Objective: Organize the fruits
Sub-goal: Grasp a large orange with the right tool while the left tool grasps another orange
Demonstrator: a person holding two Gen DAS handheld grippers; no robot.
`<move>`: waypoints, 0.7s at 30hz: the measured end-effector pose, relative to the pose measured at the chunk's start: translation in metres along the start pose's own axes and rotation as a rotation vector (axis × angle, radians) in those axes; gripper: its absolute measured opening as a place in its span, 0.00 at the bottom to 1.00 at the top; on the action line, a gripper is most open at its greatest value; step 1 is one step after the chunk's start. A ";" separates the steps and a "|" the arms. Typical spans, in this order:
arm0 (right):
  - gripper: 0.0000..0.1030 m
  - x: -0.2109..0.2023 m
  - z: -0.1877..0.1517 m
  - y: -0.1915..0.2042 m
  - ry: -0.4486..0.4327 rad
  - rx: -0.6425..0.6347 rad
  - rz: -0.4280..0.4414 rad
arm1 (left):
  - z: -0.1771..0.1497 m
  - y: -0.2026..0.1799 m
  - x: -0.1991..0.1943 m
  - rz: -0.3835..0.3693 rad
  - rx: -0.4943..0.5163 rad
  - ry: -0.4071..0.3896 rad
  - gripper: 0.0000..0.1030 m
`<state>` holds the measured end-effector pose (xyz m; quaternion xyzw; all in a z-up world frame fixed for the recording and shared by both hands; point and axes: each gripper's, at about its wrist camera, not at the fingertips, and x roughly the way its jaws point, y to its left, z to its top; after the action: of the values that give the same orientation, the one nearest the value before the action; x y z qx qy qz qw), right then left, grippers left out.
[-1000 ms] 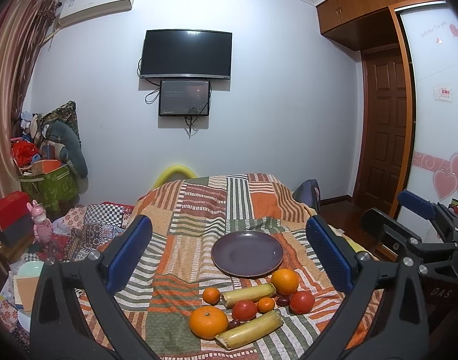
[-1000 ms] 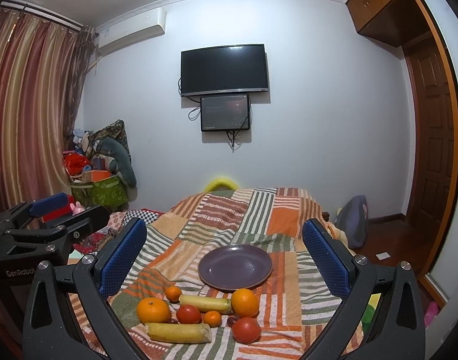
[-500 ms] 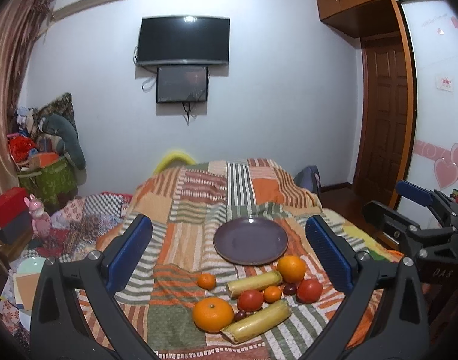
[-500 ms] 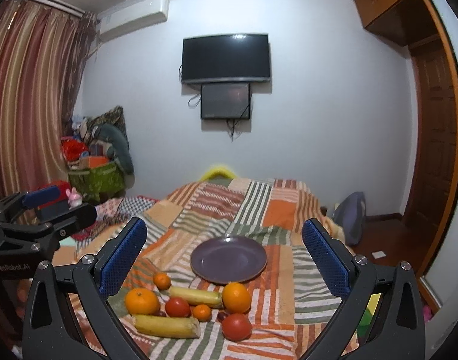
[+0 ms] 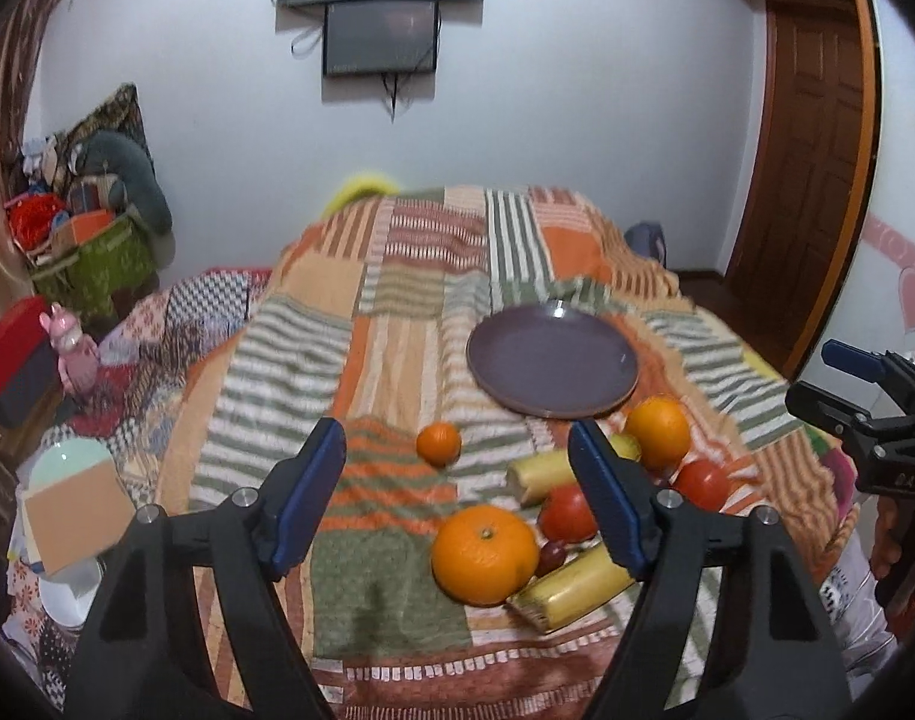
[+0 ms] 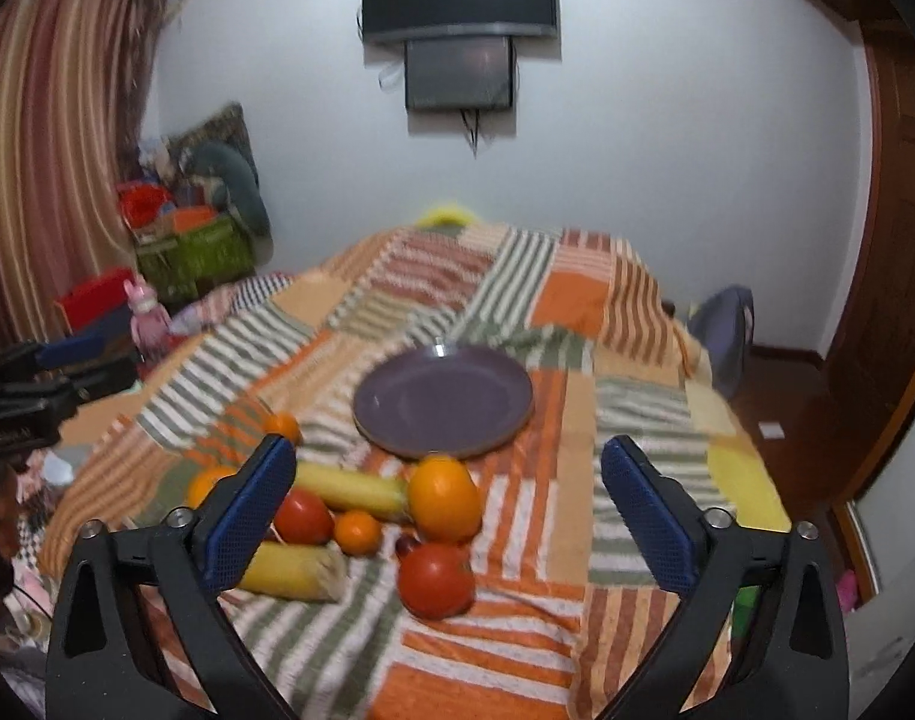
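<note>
Both your grippers are empty with fingers spread wide — left gripper (image 5: 457, 492) hangs over the big orange (image 5: 484, 555), right gripper (image 6: 448, 510) over the tomato (image 6: 436, 579). Fruit sits clustered on the patchwork blanket (image 5: 301, 360), just in front of the purple plate (image 5: 553, 369). Bananas, I think — it's blurry.

Left hand-held gripper (image 5: 457, 498): black angular plastic arms, silver screw heads, blue textured pads (image 5: 316, 495). Right hand-held gripper (image 6: 448, 516), lower frame: same black arms, silver screws, blue dimpled pads (image 6: 250, 516). White lettering on its black body at right edge of left view.
</note>
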<state>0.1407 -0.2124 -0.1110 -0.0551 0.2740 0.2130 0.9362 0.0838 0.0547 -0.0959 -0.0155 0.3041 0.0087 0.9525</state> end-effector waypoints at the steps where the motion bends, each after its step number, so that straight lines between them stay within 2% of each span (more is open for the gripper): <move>1: 0.90 0.008 -0.003 -0.003 0.031 0.004 0.005 | -0.003 0.001 0.008 -0.006 -0.003 0.025 0.71; 6: 0.74 0.030 -0.011 -0.010 0.112 0.019 0.029 | -0.020 -0.002 0.039 -0.055 -0.042 0.147 0.69; 15: 0.66 0.065 -0.021 -0.014 0.202 0.042 0.079 | -0.042 -0.012 0.083 -0.067 -0.029 0.287 0.69; 21: 0.63 0.086 -0.025 -0.013 0.251 0.053 0.106 | -0.053 -0.011 0.103 -0.047 -0.018 0.334 0.69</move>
<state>0.1995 -0.1978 -0.1785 -0.0422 0.3971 0.2464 0.8831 0.1373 0.0431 -0.1980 -0.0324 0.4577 -0.0133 0.8884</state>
